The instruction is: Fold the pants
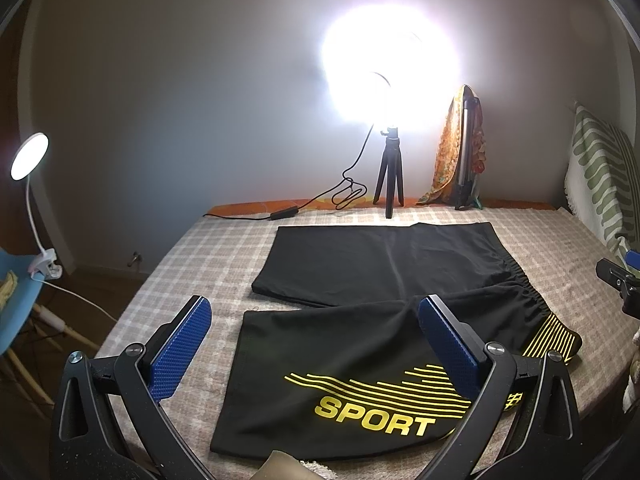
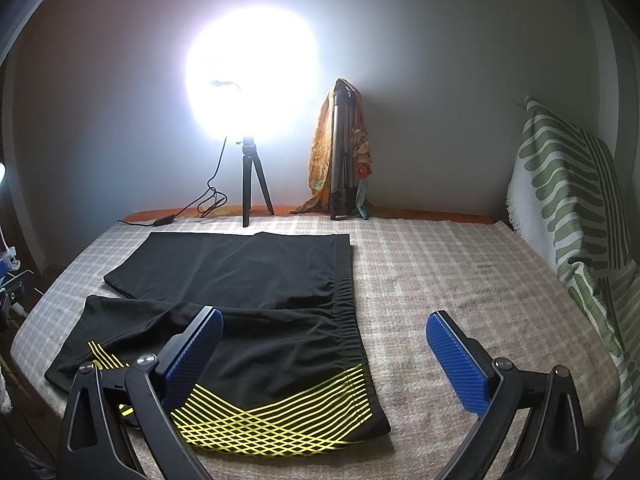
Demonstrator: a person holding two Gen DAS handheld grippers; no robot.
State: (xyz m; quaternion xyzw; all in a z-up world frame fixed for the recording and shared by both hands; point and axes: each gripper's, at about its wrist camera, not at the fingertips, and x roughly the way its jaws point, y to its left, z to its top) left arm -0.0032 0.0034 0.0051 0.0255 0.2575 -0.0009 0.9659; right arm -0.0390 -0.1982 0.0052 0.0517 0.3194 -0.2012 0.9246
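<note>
Black sport shorts point(image 1: 360, 280) with yellow stripes and a yellow "SPORT" print lie spread flat on the checked bed cover point(image 1: 192, 264), both legs pointing left and the elastic waistband at the right. They also show in the right wrist view point(image 2: 256, 288). My left gripper point(image 1: 316, 312) is open and empty, hovering above the near leg. My right gripper point(image 2: 324, 328) is open and empty, hovering above the waistband's near corner. Part of the right gripper shows at the right edge of the left wrist view point(image 1: 620, 280).
A bright ring light on a small tripod point(image 1: 390, 176) with a cable stands at the bed's far edge. A folded tripod draped with an orange cloth point(image 1: 460, 148) leans on the wall. A green-striped pillow point(image 2: 568, 208) lies right. A clip lamp point(image 1: 30, 156) and blue chair point(image 1: 16, 304) stand left.
</note>
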